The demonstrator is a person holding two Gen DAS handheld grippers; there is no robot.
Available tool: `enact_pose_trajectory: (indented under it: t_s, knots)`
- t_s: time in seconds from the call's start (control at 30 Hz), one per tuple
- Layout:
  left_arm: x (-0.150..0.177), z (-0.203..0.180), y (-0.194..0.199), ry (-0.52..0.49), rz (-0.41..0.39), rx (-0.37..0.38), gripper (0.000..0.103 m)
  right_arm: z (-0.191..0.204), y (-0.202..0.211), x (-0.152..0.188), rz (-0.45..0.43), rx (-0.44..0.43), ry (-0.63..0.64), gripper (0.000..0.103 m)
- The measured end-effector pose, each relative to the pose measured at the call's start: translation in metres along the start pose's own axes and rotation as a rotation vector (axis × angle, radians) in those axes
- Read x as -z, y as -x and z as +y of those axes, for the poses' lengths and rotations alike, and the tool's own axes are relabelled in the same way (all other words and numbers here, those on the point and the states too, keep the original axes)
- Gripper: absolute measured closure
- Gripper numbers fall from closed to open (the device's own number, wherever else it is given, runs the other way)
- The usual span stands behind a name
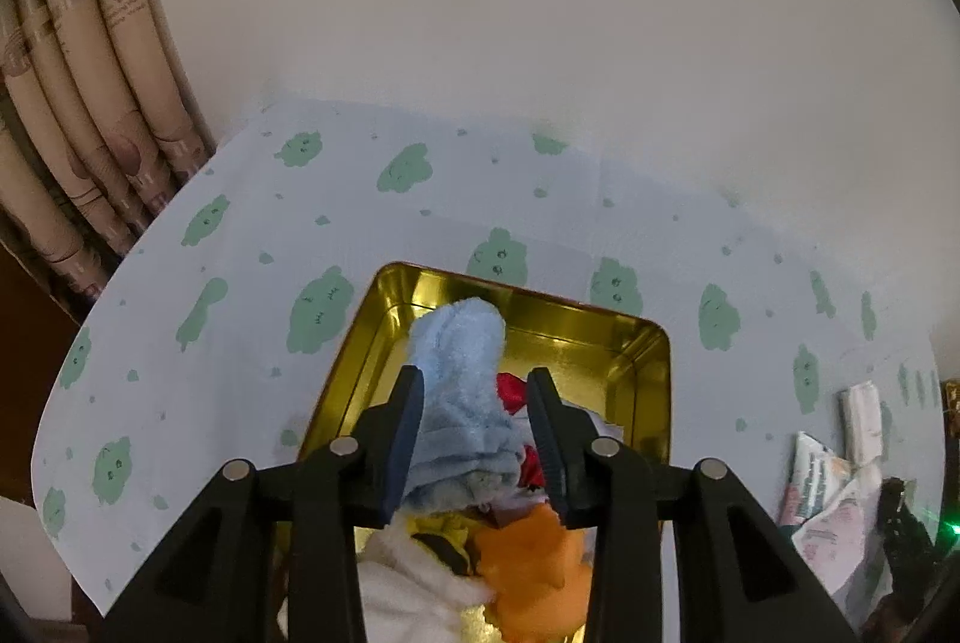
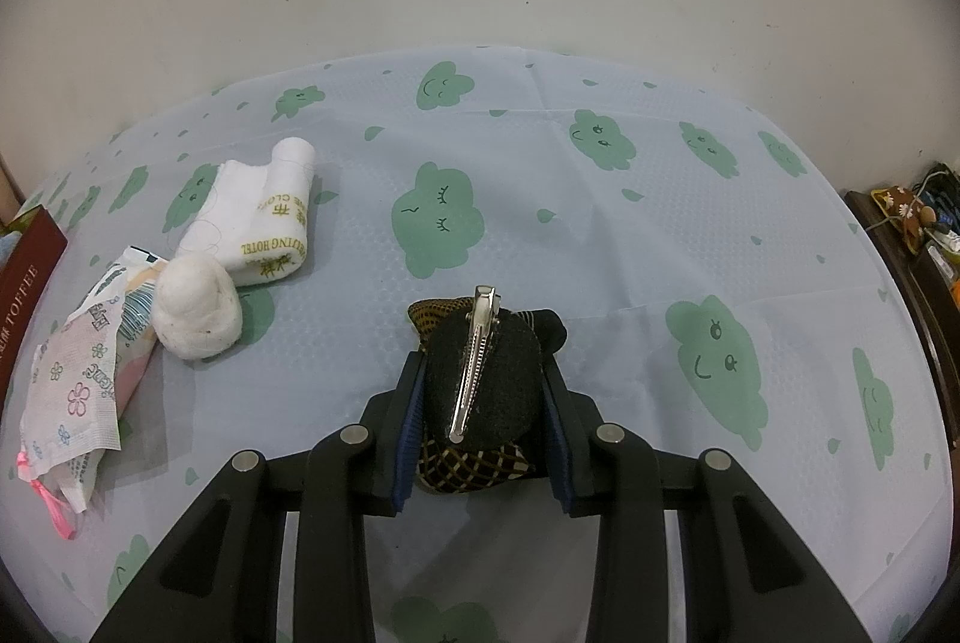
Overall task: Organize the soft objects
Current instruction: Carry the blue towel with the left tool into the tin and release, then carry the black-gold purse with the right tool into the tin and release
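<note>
My left gripper hangs over a gold tin. A light blue fluffy cloth stands between its fingers, touching the left one, with a gap to the right one. Red, orange, yellow and white soft pieces lie under it in the tin. My right gripper is shut on a black round hair accessory with a silver clip and checked fabric, above the table. A rolled white hotel towel, a white cotton ball and a printed packet lie to its left.
The table has a pale blue cover with green cloud prints, against a white wall. A dark red toffee box is at the left edge. Packets lie right of the tin. Patterned rolls stand far left.
</note>
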State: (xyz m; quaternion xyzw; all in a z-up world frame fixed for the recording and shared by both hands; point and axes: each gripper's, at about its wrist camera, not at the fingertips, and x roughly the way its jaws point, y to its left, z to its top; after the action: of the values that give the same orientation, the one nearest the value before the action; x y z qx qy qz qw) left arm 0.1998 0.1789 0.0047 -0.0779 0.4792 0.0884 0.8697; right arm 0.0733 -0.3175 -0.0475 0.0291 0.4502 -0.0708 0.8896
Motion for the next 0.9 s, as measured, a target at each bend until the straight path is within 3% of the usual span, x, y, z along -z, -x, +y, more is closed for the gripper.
enact_pose_trajectory:
  t_s: [0.3, 0.63, 0.9]
  knots:
    - [0.028, 0.023, 0.041, 0.001, -0.059, 0.019, 0.066, -0.001, 0.000, 0.000, 0.001, 0.004, 0.003, 0.070]
    - [0.074, 0.053, 0.067, -0.012, -0.172, -0.105, 0.065, -0.001, 0.000, 0.000, 0.002, 0.000, 0.000, 0.069]
    - [0.093, 0.073, 0.065, 0.030, -0.203, -0.107, 0.065, -0.002, 0.003, 0.000, 0.018, 0.002, -0.019, 0.066]
